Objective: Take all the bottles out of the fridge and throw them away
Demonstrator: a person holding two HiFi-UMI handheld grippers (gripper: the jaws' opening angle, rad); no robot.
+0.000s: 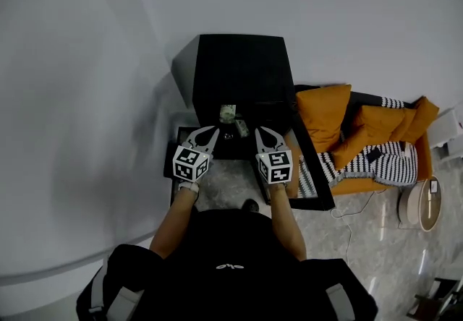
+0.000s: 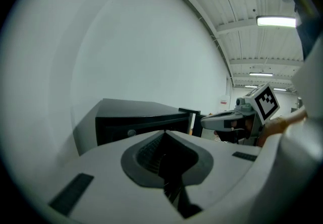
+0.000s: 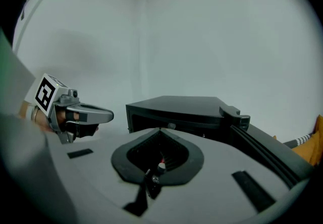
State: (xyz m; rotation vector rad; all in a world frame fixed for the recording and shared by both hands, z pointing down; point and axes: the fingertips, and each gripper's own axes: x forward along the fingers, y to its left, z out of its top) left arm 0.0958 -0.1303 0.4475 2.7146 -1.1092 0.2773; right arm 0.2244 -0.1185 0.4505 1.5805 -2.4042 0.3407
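Head view: the black fridge (image 1: 239,66) stands against the white wall (image 1: 87,59), with its door (image 1: 316,176) swung open to the right. An orange sofa (image 1: 325,113) sits just beside it, a striped blanket (image 1: 376,164) spread over the seat.

Contents of the fridge: two bottles show in the open front. A pale-labelled bottle (image 1: 228,113) is at the back and a second bottle (image 1: 241,126) sits just in front of it, to the right. Both are too small to tell more. Neither gripper touches them.

Hand pose: the person stands facing the opening with both forearms stretched forward, side by side. The left gripper (image 1: 210,129) and the right gripper (image 1: 262,130) are held level with each other and a little apart. Their tips are aimed at the fridge front and tipped slightly downward.

Left gripper view: the jaws of the left gripper (image 2: 164,132) are pressed together with nothing between them. The fridge lies beyond them, and the right gripper (image 2: 205,120) is off to the side.

Right gripper view: the jaws of the right gripper (image 3: 160,130) are likewise closed and empty. The open door runs along the right.
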